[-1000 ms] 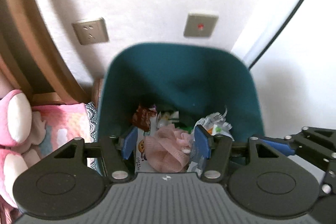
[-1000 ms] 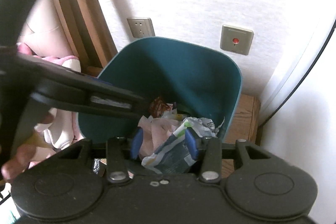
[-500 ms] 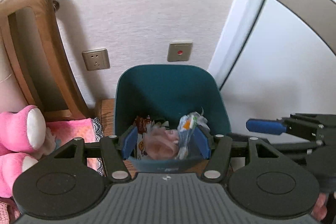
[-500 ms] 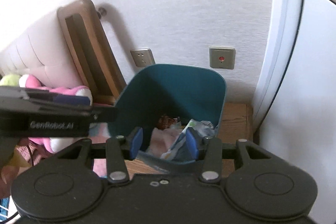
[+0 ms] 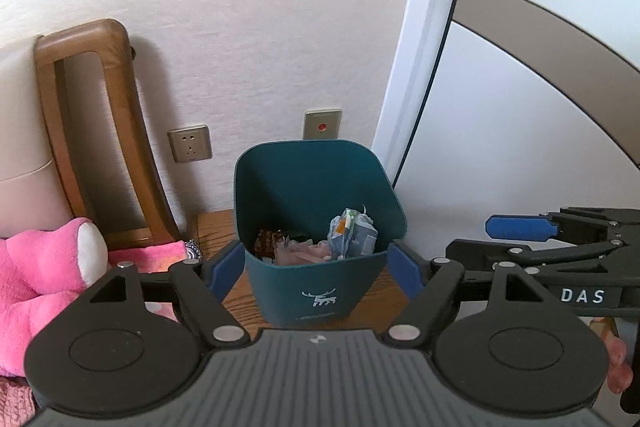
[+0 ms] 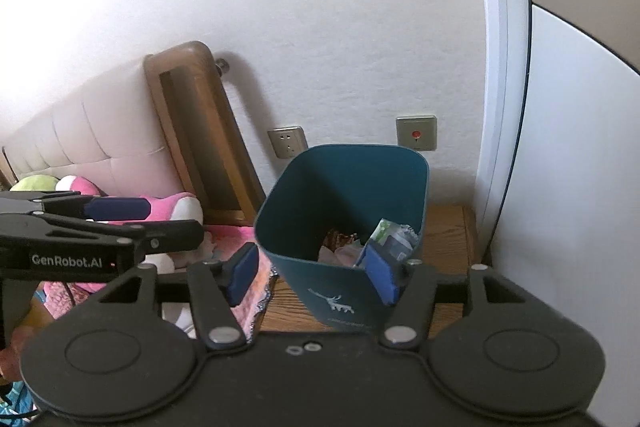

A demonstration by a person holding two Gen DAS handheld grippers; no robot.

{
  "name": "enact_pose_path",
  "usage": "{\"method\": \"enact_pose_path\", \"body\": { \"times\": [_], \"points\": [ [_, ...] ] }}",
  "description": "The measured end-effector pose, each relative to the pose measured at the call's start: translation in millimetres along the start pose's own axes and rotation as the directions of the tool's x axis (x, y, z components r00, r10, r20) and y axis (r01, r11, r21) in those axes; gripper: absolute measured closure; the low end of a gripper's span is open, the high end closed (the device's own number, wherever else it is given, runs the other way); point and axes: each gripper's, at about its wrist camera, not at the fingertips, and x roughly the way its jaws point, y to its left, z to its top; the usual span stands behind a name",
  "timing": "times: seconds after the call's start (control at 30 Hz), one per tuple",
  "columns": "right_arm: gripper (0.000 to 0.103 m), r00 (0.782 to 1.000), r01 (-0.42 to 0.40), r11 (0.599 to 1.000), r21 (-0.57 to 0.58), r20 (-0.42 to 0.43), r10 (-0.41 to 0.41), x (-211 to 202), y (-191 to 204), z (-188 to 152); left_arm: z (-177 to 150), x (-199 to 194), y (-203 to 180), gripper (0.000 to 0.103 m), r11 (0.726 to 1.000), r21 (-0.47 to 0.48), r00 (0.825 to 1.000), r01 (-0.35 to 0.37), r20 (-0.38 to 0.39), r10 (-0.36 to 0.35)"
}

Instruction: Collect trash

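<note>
A dark teal trash bin [image 5: 316, 291] with a white deer logo stands on a wooden nightstand [image 5: 372, 307]. It also shows in the right wrist view [image 6: 340, 291]. Inside lie a crumpled white-green wrapper [image 5: 352, 233], pink tissue [image 5: 304, 253] and a brown wrapper [image 5: 267, 241]. My left gripper [image 5: 316, 273] is open and empty, held back from the bin's near side. My right gripper [image 6: 312, 273] is open and empty, also back from the bin. The right gripper shows at the right of the left wrist view [image 5: 520, 227].
A pink plush toy [image 5: 36, 275] and a pink blanket [image 5: 156, 255] lie on the bed at the left. A wooden headboard post [image 5: 92, 131] stands behind them. A socket [image 5: 190, 143] and a switch [image 5: 322, 125] are on the wall. A white door frame [image 5: 420, 67] is at the right.
Both grippers have pulled up and back from inside the bin. Their jaws have opened wider. The wrapper and pink tissue now lie in the bin.
</note>
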Motion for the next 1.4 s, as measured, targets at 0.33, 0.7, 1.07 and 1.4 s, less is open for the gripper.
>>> {"method": "enact_pose_path", "body": {
  "times": [0.33,0.7,1.07,1.4],
  "points": [
    [0.033,0.998,-0.015,1.0,-0.027,0.058,0.017,-33,25,-20,-23,-37,11,0.013,0.999,-0.03,0.999,0.018,0.03,-0.017],
    [0.029,0.995,-0.016,0.995,-0.097,0.101,0.026,-55,48,-24,-35,-64,16,0.001,0.998,-0.058,0.996,0.005,0.087,0.0],
    [0.029,0.992,-0.018,0.996,-0.092,0.121,0.029,-59,51,-25,-37,-79,20,0.001,0.998,-0.053,0.99,-0.022,0.137,0.029],
    [0.028,0.991,-0.01,0.997,-0.078,0.132,0.02,-61,52,-27,-38,-81,21,0.001,0.999,-0.039,0.989,-0.031,0.141,0.036]
  ]
}}
